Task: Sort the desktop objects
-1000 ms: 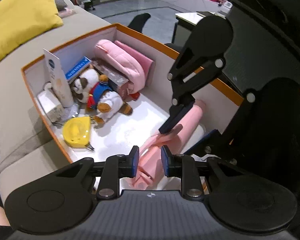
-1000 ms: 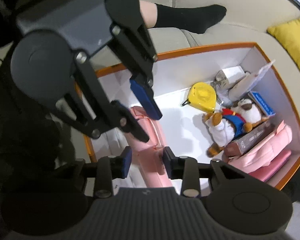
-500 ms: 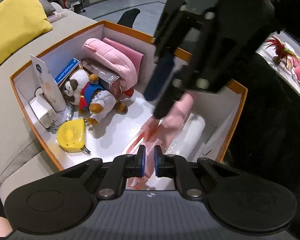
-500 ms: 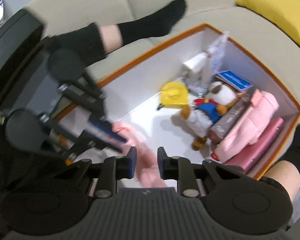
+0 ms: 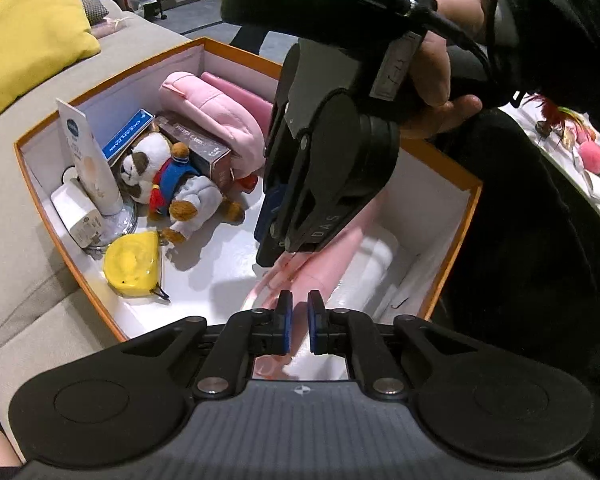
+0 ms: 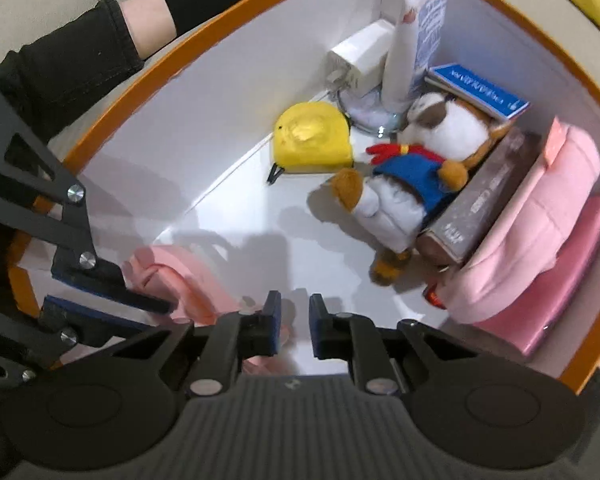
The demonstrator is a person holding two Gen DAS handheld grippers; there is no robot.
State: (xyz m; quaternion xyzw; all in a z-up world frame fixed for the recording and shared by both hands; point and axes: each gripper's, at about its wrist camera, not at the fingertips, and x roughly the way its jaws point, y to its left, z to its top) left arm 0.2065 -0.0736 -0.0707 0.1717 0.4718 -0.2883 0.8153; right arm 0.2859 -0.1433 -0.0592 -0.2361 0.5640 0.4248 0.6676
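Left claw (image 5: 299, 322) clenched on the pink cloth (image 5: 332, 258) in the orange box (image 5: 440, 152). Right claw (image 6: 291, 330) has just been closing, nothing gripped between its tips; cloth lies just left of it.

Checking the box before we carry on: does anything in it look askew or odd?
Only small things. The plush dog lies tipped on its side against the brown card box, and the lotion tube leans in the corner. Nothing spilled or visibly damaged.

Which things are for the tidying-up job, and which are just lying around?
For the job: pink roll pinched by the left gripper, orange box, plush toy, yellow tape measure.
Just lying about: yellow cushion, sofa, pink toy outside the box.
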